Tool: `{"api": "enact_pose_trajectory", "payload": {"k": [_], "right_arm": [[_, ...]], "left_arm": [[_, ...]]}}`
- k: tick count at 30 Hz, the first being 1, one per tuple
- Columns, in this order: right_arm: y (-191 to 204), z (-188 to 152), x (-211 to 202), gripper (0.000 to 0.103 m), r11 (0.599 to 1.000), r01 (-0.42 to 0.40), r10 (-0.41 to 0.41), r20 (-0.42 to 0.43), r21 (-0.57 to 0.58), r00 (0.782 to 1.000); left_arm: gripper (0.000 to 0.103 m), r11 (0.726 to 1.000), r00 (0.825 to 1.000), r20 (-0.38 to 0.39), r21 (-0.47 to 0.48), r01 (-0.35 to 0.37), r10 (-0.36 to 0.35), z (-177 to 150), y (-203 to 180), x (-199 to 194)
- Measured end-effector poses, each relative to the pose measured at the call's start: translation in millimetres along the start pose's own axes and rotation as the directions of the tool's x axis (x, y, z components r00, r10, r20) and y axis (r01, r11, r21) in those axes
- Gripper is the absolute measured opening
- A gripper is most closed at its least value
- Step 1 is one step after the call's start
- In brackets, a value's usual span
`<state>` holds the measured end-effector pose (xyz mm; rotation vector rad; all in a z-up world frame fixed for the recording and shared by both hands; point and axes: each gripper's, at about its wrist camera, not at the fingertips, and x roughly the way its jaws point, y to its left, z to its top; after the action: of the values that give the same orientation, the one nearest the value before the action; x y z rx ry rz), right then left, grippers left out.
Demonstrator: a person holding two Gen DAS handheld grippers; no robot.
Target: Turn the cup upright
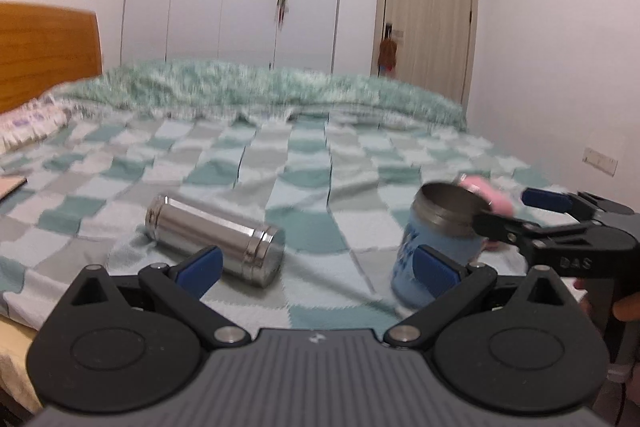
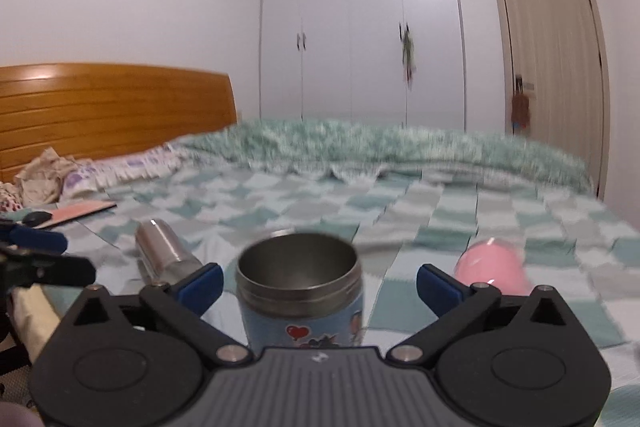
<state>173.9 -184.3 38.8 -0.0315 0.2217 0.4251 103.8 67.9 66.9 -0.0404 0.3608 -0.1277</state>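
Observation:
A blue cup with a steel rim and cartoon stickers stands upright on the checkered bed, mouth up. It sits between the wide-open fingers of my right gripper, which do not touch it. In the left wrist view the blue cup is at the right, with the right gripper around its rim. A steel flask lies on its side ahead of my left gripper, which is open and empty. The flask also shows in the right wrist view. A pink cup lies on its side to the right.
The bed's checkered green sheet has a rumpled green quilt along the far side. A wooden headboard and pillows are at the left. A thin flat pink item lies near the pillows.

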Motion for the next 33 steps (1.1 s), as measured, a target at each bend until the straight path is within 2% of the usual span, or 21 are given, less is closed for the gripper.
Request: {"api": "enact_pose_trajectory", "payload": {"k": [4,7,11,16,19,22,33], "right_arm": [[-7,0,-46,0.103,0.999,0.015,-0.013,0.066,-0.033,0.998],[-13,-6,-76,0.103,0.999,0.026,-0.022,0.082,-0.044,0.996],[-18,-24,-109,0.103,0.995,0.056,-0.05,0.069,-0.079,0.996],[-21,-49,-140,0.103,0.991,0.092,-0.087,0.05,-0.102,0.995],[-24,-66,-157,0.103,0.986,0.143,-0.135,0.094,-0.085,0.986],[-26,-78,-163,0.103,0.979,0.188,-0.178,0.118,-0.083,0.977],[-32,-85,-179,0.103,0.97,0.233,-0.216,0.195,-0.068,0.957]], "left_arm": [[0.103,0.998,0.993,0.106,0.021,-0.059,0.056,-6,-21,-27],[0.103,0.998,0.987,0.156,0.031,-0.049,0.044,-19,-37,-44],[0.103,0.998,0.988,0.149,0.037,-0.041,0.035,-40,-58,-52],[0.103,0.998,0.986,0.157,-0.009,-0.057,0.057,-70,-75,-55],[0.103,0.996,0.976,0.196,-0.029,-0.086,0.09,-86,-83,-54],[0.103,0.994,0.967,0.232,-0.025,-0.105,0.108,-95,-90,-50],[0.103,0.993,0.965,0.237,0.006,-0.115,0.111,-103,-104,-43]]}}
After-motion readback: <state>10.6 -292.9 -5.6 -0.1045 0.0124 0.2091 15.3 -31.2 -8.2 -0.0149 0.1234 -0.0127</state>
